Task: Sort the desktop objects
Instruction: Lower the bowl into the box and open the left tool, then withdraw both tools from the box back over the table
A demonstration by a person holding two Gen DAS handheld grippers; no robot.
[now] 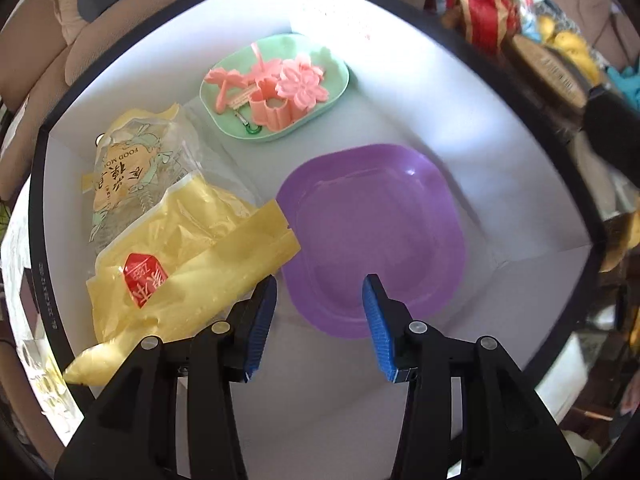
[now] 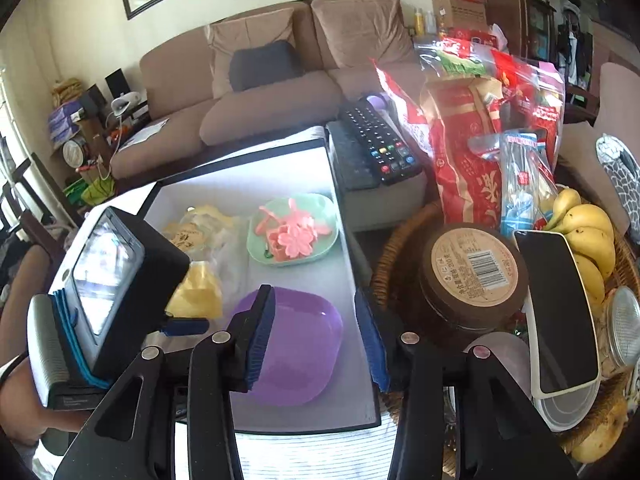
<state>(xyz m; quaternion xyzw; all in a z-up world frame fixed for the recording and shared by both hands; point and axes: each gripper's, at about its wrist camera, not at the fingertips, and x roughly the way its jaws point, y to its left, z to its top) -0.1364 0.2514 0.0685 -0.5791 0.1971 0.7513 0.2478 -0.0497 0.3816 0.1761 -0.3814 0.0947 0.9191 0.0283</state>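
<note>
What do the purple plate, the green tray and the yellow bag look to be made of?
Purple plate: likely moulded plastic, glossy; a bright highlight sits on its rim and the colour is even. Green tray: probably plastic too, duller, with soft rounded edges. Yellow bag: thin plastic film, crinkled and shiny, partly see-through.

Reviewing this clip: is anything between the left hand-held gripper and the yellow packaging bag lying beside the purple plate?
Nothing visible. The left hand-held gripper hangs open and empty over the purple plate's near rim, and the yellow packaging bag lies right beside its left finger.
</note>
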